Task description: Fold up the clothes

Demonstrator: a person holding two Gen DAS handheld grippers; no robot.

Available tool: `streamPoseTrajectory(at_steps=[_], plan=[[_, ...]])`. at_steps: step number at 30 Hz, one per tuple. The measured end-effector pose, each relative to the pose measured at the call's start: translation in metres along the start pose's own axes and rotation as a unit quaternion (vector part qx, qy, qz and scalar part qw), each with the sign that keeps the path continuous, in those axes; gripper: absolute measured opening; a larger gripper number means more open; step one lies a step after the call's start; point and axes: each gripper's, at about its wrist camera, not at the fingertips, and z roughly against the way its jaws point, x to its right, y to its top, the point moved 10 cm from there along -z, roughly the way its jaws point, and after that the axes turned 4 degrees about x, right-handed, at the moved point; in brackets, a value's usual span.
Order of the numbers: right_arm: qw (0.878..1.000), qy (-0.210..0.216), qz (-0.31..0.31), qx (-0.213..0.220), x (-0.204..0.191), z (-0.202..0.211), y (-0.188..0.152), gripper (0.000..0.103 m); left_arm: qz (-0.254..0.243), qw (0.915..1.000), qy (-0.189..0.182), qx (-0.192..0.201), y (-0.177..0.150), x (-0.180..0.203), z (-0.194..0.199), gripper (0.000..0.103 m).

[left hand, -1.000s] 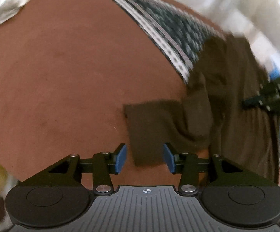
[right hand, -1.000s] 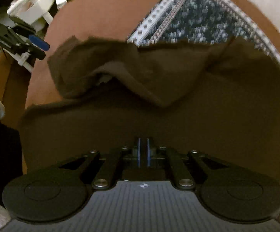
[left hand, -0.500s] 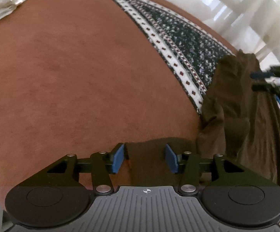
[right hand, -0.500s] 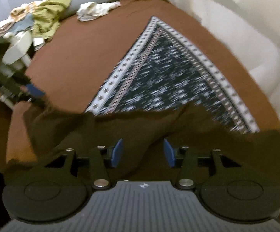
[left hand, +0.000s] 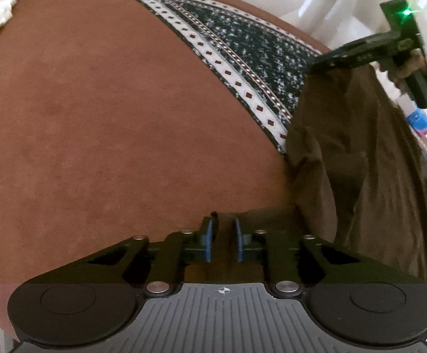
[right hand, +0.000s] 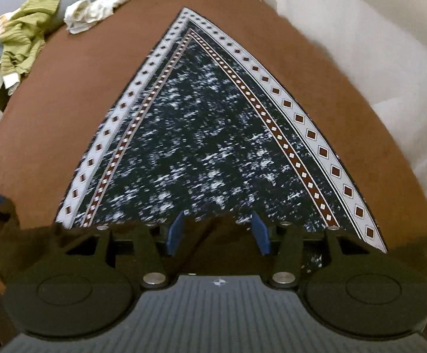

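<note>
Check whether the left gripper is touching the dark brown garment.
Touching. The left wrist view shows the left gripper closing, with an edge of the dark brown garment pinched between its blue pads.

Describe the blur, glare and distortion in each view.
Left wrist view: sharp, fisheye bends the brown bedspread into a dome, window blown out white at top right. Right wrist view: the patterned cloth is smeared by motion blur, the white curtain overexposed, corners black.
</note>
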Motion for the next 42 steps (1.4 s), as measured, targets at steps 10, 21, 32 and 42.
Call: streamPoseTrajectory(at_steps=[10,21,32,42], plan=[[0.999,0.037,-0.001,-0.025,0.000,0.002,-0.001,0.006,0.063,0.9949,0.024,0.076,0.019,-0.026,0.032,0.000],[0.986,0.035,-0.092,0.138,0.026,0.037,0.061,0.000,0.148,0.9549,0.157,0.204,0.076,-0.122,0.106,0.000],[0.998,0.053,-0.013,0.027,0.005,-0.008,0.054,0.058,0.176,0.9470,0.161,0.215,0.073,-0.125,0.117,0.000],[0.985,0.053,0.126,-0.105,-0.027,-0.029,0.023,0.056,0.191,0.9309,0.197,0.242,0.065,-0.134,0.159,0.000]])
